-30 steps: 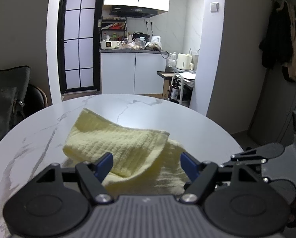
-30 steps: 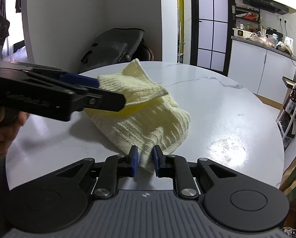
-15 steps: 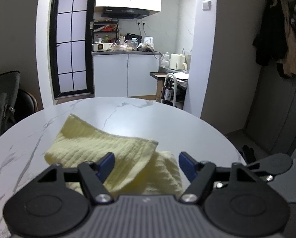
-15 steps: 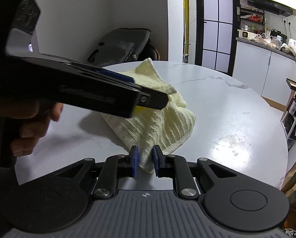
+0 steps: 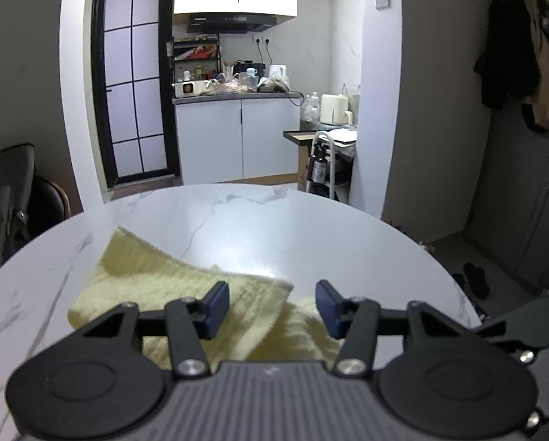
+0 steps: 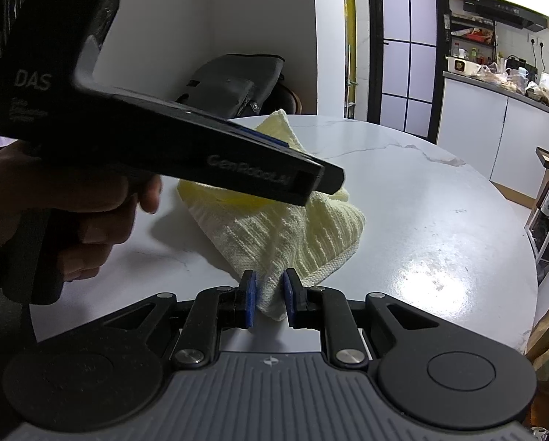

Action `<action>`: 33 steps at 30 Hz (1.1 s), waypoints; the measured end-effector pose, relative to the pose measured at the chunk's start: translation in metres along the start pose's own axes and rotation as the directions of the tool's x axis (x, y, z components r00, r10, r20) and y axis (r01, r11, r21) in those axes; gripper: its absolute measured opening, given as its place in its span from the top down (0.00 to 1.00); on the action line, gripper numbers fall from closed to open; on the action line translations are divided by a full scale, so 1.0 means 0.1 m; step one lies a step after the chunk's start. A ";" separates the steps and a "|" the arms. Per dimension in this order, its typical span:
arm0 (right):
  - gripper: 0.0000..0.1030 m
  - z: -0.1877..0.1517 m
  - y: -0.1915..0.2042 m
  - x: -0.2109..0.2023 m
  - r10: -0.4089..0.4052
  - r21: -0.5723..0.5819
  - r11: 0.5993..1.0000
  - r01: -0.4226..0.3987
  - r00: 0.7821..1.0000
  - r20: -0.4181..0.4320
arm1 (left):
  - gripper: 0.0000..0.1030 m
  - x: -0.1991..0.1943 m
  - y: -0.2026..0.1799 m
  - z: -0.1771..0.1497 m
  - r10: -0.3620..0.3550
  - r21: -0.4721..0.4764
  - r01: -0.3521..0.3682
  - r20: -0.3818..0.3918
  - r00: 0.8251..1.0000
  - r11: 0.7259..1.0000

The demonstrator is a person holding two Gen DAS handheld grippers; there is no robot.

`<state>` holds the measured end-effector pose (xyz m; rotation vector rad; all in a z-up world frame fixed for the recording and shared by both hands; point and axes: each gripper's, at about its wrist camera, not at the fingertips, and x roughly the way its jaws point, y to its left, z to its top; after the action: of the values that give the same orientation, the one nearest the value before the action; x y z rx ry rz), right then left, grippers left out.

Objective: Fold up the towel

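Note:
A pale yellow waffle-weave towel lies crumpled and partly folded on the round white marble table. My left gripper is open and hovers above the towel's near part, holding nothing. In the right wrist view the towel lies ahead, and my right gripper is shut on the towel's near corner at the table's edge. The left gripper crosses that view above the towel and hides part of it.
A dark bag on a chair stands behind the table. A kitchen counter with white cabinets is at the back, a small cart to its right. Coats hang on the right wall. The table extends right.
My left gripper has risen and pulled back over the towel, staying open. The right gripper has kept its grip on the corner, and the towel has shifted slightly.

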<state>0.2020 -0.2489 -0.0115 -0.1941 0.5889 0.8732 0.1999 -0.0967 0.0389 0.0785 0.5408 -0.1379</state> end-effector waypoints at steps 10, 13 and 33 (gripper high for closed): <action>0.82 0.00 -0.02 0.02 0.018 -0.001 1.000 -0.018 1.000 0.007 | 0.30 0.14 -0.07 0.00 0.084 0.033 -0.084 -0.013 0.996 0.996; 0.82 0.01 0.00 0.04 0.017 -0.001 1.000 -0.017 1.000 0.004 | 0.38 0.16 -0.03 -0.01 0.083 0.012 -0.083 -0.022 0.996 0.997; 0.80 0.06 0.06 0.07 -0.013 -0.009 1.000 0.013 1.000 -0.017 | 0.78 -0.21 0.38 -0.08 0.020 -0.136 -0.022 -0.019 1.000 0.990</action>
<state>0.2037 -0.2378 -0.0099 -0.2133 0.5992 0.8625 0.1837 -0.0562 0.0440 -0.0477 0.5655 -0.0798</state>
